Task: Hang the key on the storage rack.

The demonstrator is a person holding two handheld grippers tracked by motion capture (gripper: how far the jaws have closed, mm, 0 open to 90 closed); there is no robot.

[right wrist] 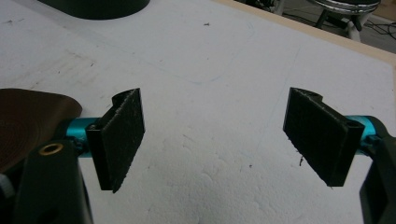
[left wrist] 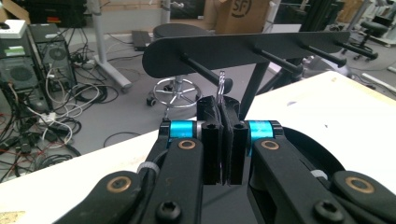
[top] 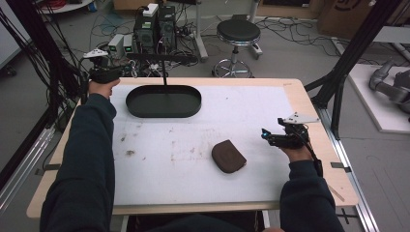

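The right tool [top: 270,137] sits over the right side of the worktop [top: 300,96], held in the right hand [top: 297,152], its jaws spread wide with nothing between them. In the right gripper view the white sheet [right wrist: 224,93] shows through the gap. Just to its left lies a brown pouch [top: 228,155], flat on the sheet and apart from the jaws; its edge shows at the left of the right gripper view [right wrist: 28,121].

Farther back, a black oval tray [top: 163,101] rests on the sheet. A thin post rises from behind it to a black rack [left wrist: 243,49] with pegs. The left tool [left wrist: 223,135] is at the far left corner, its jaws pressed together on a small clear ring [left wrist: 223,83], which stands upright just below a peg; whether it touches the peg is unclear.

Beyond the worktop stand a stool [top: 237,34] and computers [top: 154,29] among cables on the floor.
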